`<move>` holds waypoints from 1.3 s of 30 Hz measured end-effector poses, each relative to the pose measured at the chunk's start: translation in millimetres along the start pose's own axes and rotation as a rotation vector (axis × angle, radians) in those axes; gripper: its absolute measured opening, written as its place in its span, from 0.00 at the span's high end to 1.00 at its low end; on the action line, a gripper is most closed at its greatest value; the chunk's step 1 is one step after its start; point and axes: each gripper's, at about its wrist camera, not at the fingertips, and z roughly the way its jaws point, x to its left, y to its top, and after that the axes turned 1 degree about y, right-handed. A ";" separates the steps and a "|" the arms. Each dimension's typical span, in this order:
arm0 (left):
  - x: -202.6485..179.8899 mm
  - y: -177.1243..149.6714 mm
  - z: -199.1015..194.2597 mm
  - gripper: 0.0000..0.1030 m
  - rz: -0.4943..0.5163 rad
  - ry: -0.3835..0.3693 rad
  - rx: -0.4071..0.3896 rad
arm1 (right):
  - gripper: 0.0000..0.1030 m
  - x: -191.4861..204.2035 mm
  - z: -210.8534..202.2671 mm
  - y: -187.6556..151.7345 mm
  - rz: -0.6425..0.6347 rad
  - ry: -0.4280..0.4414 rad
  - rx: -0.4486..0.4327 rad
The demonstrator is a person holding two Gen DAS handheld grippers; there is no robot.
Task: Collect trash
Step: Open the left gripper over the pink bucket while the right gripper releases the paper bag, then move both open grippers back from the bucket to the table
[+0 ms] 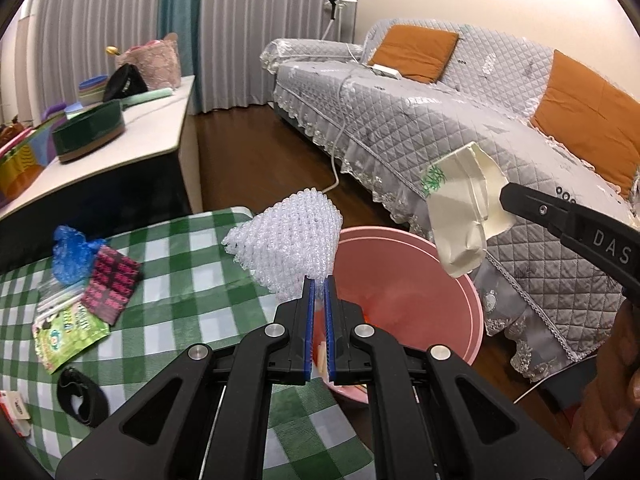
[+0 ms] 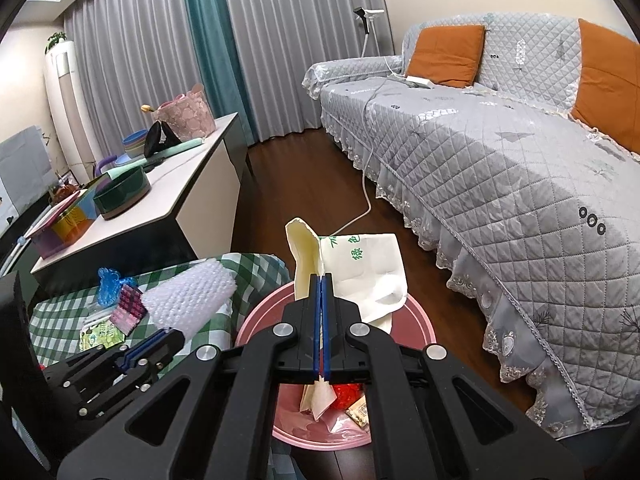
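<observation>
You are in a living room with grey curtains [image 2: 132, 60], a dark wood floor [image 2: 304, 168] and a long sofa [image 2: 500, 168] under a quilted grey cover, orange cushions [image 2: 446, 54] along its back. In front of you a low table wears a green checked cloth [image 1: 188, 280], and a pink bin [image 1: 424, 280] stands on the floor just beside it, between table and sofa.

Much is cut off. Your own left gripper [image 1: 319, 284] hides the near side of the bin in its view, and in the right view the right gripper [image 2: 322, 280] covers the bin's middle, so you see only part of what lies inside: pale paper, something red, a small packet, none clear enough to name. The cluttered white side counter [image 2: 168, 200] is too far to read.

Your left gripper is clenched on a crumpled sheet of clear bubble wrap [image 1: 288, 236], which stands up from the jaws over the table's edge, next to the bin's rim. Your right gripper is clamped tight on a cream paper bag [image 2: 360, 276] with green printing, creased and folded, held above the bin.

On the cloth lie a blue plastic wad [image 1: 70, 254], a dark packet with pink print [image 1: 112, 284], a green snack wrapper [image 1: 68, 332] and a black strap [image 1: 80, 400].
</observation>
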 end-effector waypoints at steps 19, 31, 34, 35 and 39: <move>3.6 -9.0 5.7 0.80 -0.005 -0.047 0.039 | 0.72 1.0 12.9 -2.4 0.017 -0.018 0.042; 59.8 -9.8 -60.4 0.80 -0.066 0.059 -0.017 | 0.72 40.5 -4.6 -1.0 -0.004 0.065 0.012; 80.3 -10.6 -80.0 0.80 -0.090 0.091 -0.035 | 0.72 60.8 -10.9 -3.0 -0.018 0.102 0.005; 89.9 -10.9 -89.6 0.80 -0.100 0.107 -0.044 | 0.72 65.8 -12.3 -3.6 -0.022 0.110 0.003; 122.4 -11.6 -119.7 0.80 -0.128 0.161 -0.078 | 0.72 94.6 -17.4 -10.0 -0.054 0.165 0.002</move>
